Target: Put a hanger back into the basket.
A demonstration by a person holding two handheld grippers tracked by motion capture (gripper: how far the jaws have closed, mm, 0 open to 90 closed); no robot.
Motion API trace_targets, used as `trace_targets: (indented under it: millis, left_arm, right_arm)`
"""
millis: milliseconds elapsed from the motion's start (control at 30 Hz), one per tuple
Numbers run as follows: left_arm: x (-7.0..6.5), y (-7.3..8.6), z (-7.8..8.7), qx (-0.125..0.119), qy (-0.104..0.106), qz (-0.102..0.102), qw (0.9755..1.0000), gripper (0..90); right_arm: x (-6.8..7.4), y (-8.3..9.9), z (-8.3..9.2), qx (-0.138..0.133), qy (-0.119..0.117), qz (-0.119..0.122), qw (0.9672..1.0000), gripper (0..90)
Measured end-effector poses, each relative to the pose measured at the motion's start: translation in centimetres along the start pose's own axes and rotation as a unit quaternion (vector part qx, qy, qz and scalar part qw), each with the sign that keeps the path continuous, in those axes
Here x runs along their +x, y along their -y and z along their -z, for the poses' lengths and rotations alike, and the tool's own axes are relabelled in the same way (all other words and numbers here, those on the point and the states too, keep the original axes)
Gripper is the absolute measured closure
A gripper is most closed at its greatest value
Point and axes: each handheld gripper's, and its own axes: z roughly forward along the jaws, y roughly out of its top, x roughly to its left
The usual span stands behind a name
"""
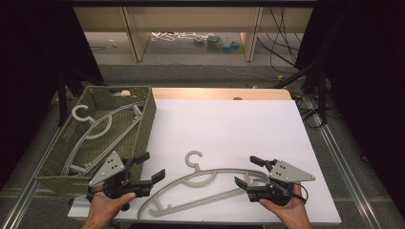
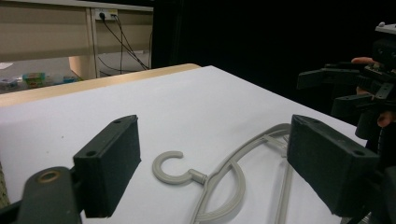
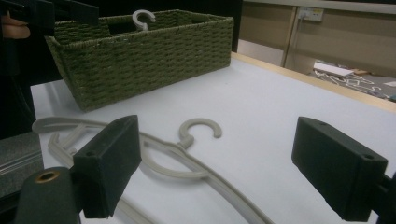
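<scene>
We see a white table top [image 1: 229, 129] edged in pale wood, dark curtains on both sides, cables and shelving on the floor beyond; the right gripper view shows a wall socket [image 3: 310, 14] past the table; the high view shows a second hanger [image 1: 95, 129] lying in the green woven basket [image 1: 143, 124]. A grey plastic hanger [image 1: 200, 183] lies flat between the left gripper [image 1: 148, 171] and the right gripper [image 1: 246, 171], hook pointing away; both sets of jaws stand spread, gripping nothing.
</scene>
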Motion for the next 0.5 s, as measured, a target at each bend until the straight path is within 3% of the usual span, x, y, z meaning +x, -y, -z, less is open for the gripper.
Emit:
trace_targets:
  millis: [100, 200, 467, 500]
  left_arm:
    - [0.0, 0.4, -0.1, 0.001, 0.001, -0.013, 0.9999, 16.0]
    - [0.0, 0.6, -0.2, 0.002, 0.001, -0.010, 0.9999, 16.0]
    - [-0.1, 1.2, -0.2, 0.009, -0.001, -0.018, 0.9998, 16.0]
    - [-0.2, 1.2, -0.2, 0.010, -0.002, -0.018, 0.9998, 16.0]
  right_arm:
    - [0.0, 0.1, -0.1, -0.003, -0.006, -0.006, 1.0000, 16.5]
    - [0.0, 0.1, -0.1, 0.001, -0.002, -0.005, 1.0000, 16.4]
    - [-0.5, -0.3, -0.9, 0.006, -0.004, 0.017, 0.9998, 16.4]
    - [-0.6, -0.4, -1.1, 0.020, -0.009, 0.018, 0.9996, 16.2]
